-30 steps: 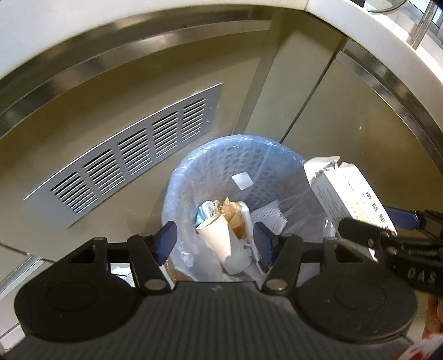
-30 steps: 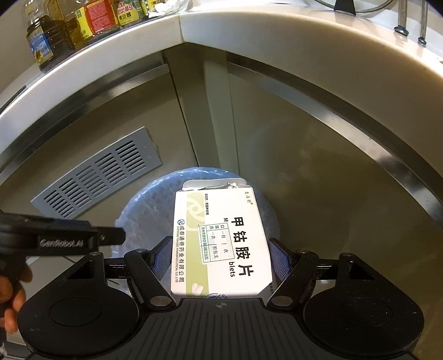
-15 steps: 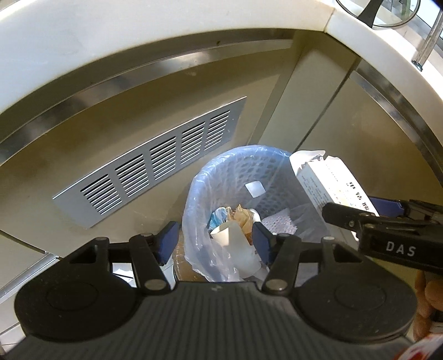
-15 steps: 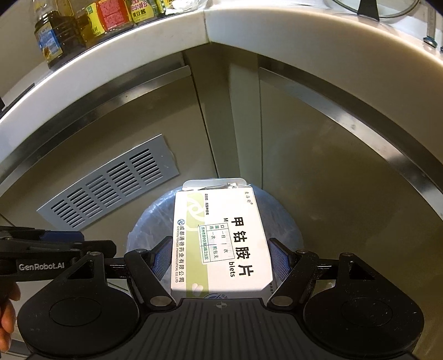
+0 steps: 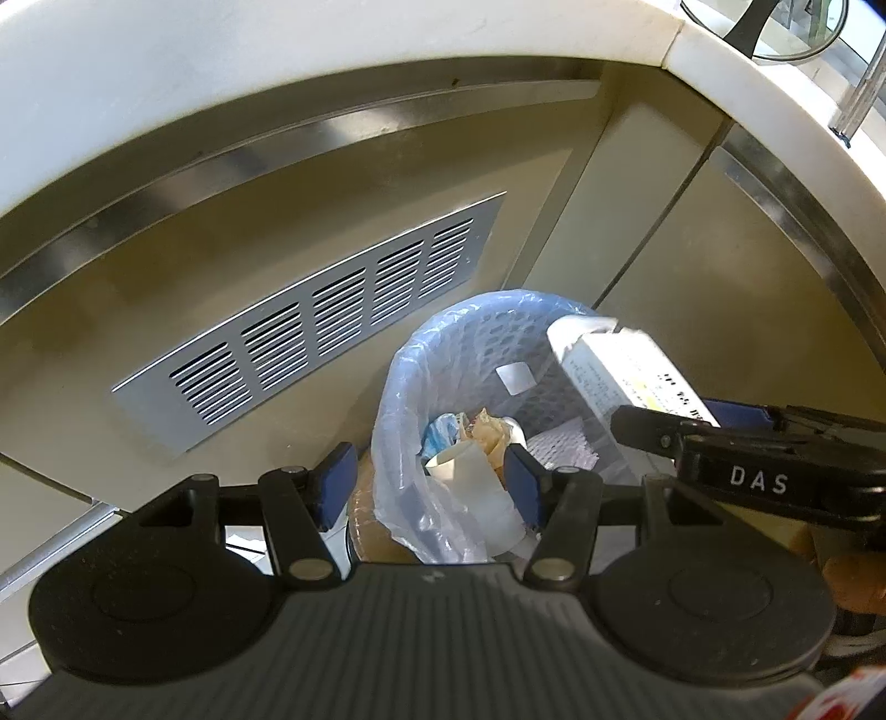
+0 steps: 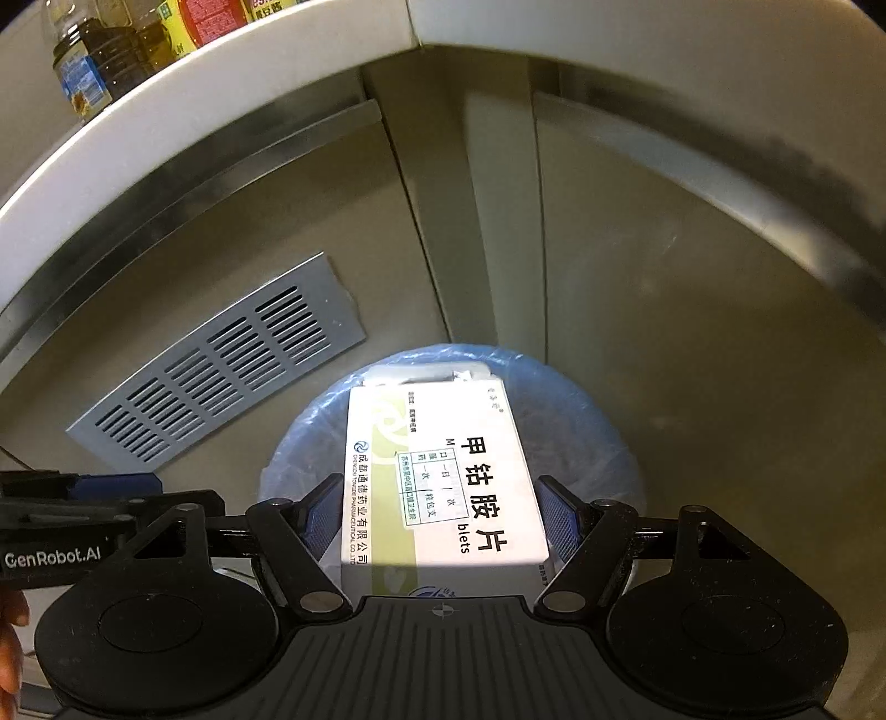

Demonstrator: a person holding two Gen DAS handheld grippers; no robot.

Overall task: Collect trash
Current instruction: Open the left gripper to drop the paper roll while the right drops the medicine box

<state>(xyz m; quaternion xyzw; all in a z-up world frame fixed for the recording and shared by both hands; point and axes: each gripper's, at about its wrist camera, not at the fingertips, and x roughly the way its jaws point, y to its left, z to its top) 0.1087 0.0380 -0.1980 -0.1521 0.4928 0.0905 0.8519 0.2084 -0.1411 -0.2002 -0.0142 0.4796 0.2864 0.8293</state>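
Note:
A white mesh trash bin lined with a pale blue bag [image 5: 398,376] stands on the floor in a cabinet corner. Inside it lie a white paper cup [image 5: 465,471], brown crumpled paper and other scraps. My left gripper [image 5: 429,483] hovers open over the bin's near rim, its pads clear of the trash. My right gripper [image 6: 443,518] is shut on a white and green medicine box [image 6: 443,471], held above the bin's mouth [image 6: 598,432]. In the left wrist view the box [image 5: 620,365] hangs over the bin's right side, with my right gripper [image 5: 681,418] behind it. My left gripper [image 6: 111,498] shows at the right wrist view's left edge.
Beige cabinet fronts with steel trim wrap around the bin, and a grey vent grille [image 5: 310,354] sits on the left panel. A white countertop [image 6: 221,99] overhangs, with oil and sauce bottles [image 6: 99,50] on it. A brown round object [image 5: 376,526] lies beside the bin's near side.
My right gripper has carried the medicine box left and a little lower, so the bin now lies centred beneath it. The left gripper has hardly moved and stays open.

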